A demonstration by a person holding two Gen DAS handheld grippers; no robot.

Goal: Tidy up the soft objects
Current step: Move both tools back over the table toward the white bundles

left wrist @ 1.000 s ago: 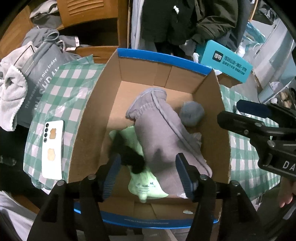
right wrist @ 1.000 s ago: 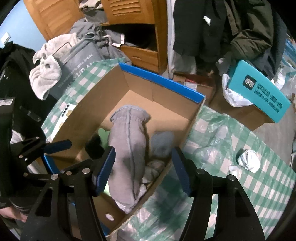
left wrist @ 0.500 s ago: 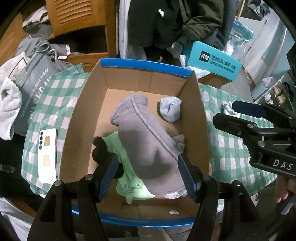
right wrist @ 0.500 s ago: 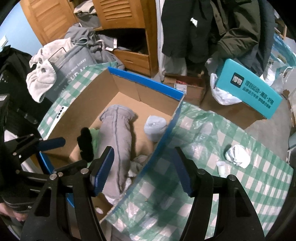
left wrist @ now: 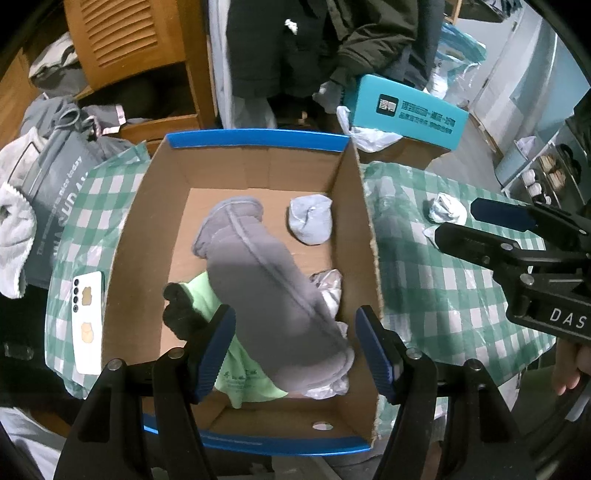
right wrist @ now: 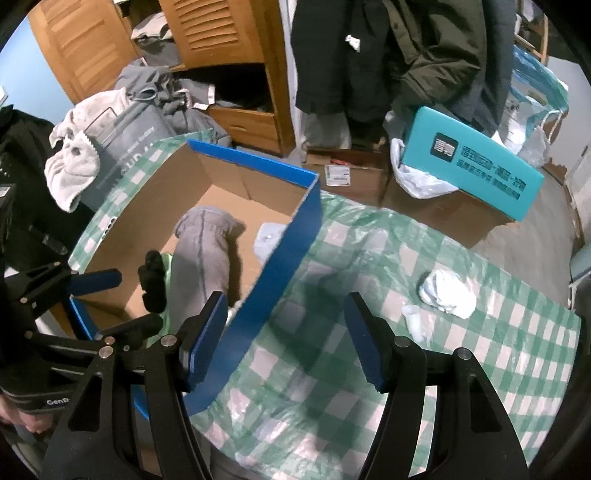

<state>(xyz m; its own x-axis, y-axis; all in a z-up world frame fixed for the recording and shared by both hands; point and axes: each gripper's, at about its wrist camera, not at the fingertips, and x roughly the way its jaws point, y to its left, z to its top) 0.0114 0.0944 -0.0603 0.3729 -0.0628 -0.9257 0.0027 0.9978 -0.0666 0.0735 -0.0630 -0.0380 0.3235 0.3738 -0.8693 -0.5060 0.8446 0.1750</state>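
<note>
Cardboard box (left wrist: pixel 243 166) ahead of the left gripper (left wrist: pixel 295 349), fingers wide, holding nothing, grey garment (left wrist: pixel 266 280) between them; right gripper (right wrist: pixel 286 338) wide over the checked cloth (right wrist: pixel 369 369), white wad (right wrist: pixel 447 293) beyond its right finger

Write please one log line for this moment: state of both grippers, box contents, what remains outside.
left hand-held gripper: open, empty | right hand-held gripper: open, empty | cardboard box: grey sleeve, balled sock | checked tablecloth: white bundle

Matt corrugated cardboard box (left wrist: pixel 354 206) with glossy blue edging; soft grey fleece garment (left wrist: pixel 266 288); glossy plastic checked tablecloth (right wrist: pixel 369 332); varnished wooden louvred cabinet (right wrist: pixel 221 33).
</note>
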